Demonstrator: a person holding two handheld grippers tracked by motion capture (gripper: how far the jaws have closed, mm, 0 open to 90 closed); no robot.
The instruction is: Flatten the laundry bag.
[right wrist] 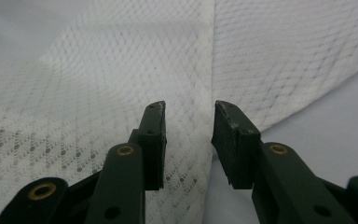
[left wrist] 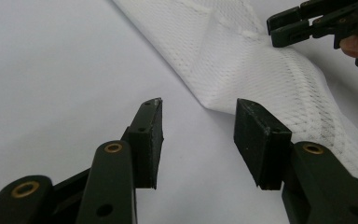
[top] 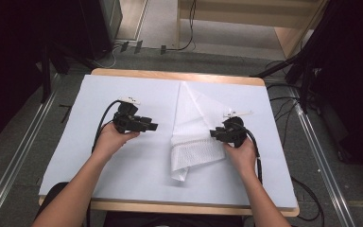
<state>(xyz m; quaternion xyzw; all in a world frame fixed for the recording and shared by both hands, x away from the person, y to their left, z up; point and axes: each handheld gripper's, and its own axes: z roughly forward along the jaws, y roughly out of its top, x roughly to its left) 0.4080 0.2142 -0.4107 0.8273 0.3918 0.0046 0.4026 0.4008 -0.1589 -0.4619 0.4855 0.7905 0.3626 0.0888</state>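
**Two open grippers, one half-folded cloth**

Both grippers stand with their jaws apart and nothing between the pads. Nearest the person, the right gripper (top: 220, 134) hovers at the right edge of the white mesh cloth (top: 194, 137); in the right gripper view its fingers (right wrist: 154, 140) hang just above the weave, over a seam or folded edge that runs up the middle. The left gripper (top: 152, 126) is off the cloth, over bare surface to its left, pointing toward it; the left gripper view shows the near corner of the fabric just beyond its pads (left wrist: 150, 140), untouched.

The cloth lies a little right of the table's centre, its near end doubled over in a thicker band and its far end tapering to a point. I judge this a pause between folds, with no edge held at present. The next move likely calls for each gripper to come down on an edge of the near band and pinch a single layer cleanly, since the mesh is thin and limp.

A pale sheet (top: 123, 165) covers the wooden table (top: 179, 74). Beyond it, grey floor, loose cables (top: 283, 101), dark stands and a light wooden frame (top: 293, 33).
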